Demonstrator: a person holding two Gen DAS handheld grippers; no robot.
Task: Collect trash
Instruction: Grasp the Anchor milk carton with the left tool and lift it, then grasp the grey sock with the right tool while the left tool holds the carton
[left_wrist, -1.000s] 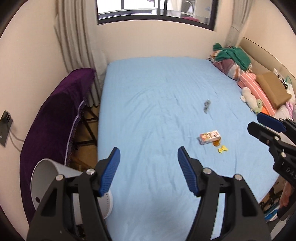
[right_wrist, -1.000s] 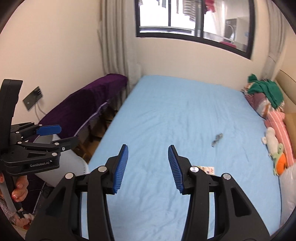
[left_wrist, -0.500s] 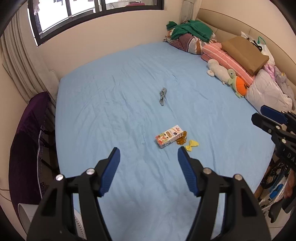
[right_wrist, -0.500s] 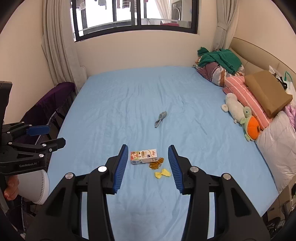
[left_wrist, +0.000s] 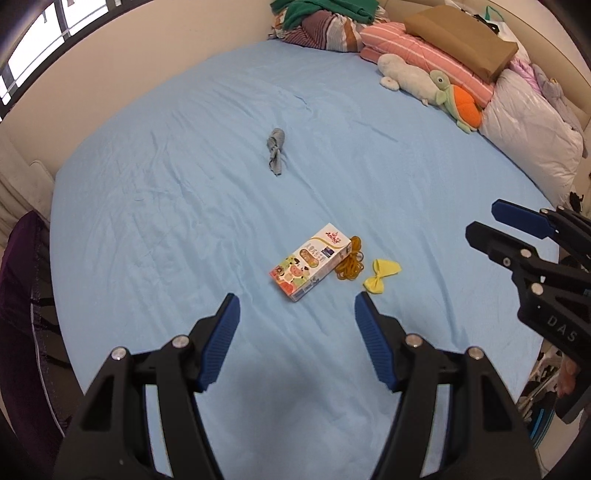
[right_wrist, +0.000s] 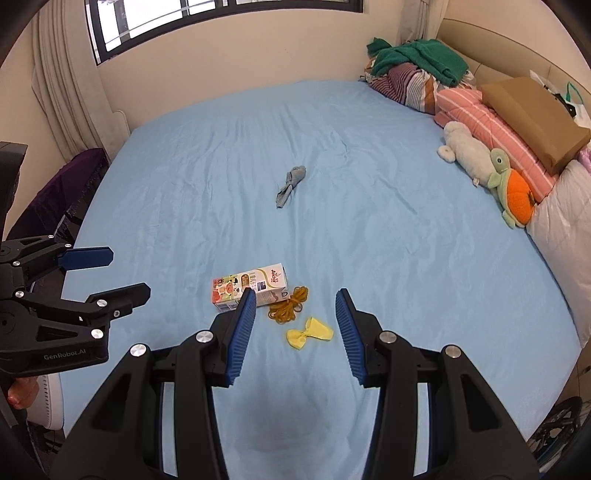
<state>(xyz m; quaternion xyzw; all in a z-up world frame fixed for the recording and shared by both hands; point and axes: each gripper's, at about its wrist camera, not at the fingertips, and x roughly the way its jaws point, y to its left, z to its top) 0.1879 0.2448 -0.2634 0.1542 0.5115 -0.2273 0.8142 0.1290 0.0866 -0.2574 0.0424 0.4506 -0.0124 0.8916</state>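
On the blue bed sheet lie a small printed carton, a tangle of orange rubber bands and a yellow bow-shaped scrap. A knotted grey cloth lies farther back. My left gripper hangs open above the sheet just short of the carton, nothing between its fingers. My right gripper is open too, with the yellow scrap and the bands showing between its fingers, not touched.
Pillows, a brown cushion, a plush turtle and piled clothes line the bed's right side. A purple-covered stand and a white bin sit left of the bed. A window is behind.
Both grippers have swung from the bed's left side toward the trash and sunk lower, rolling as they went. The carton, bands and yellow scrap now lie close in front. Jaws kept their width.
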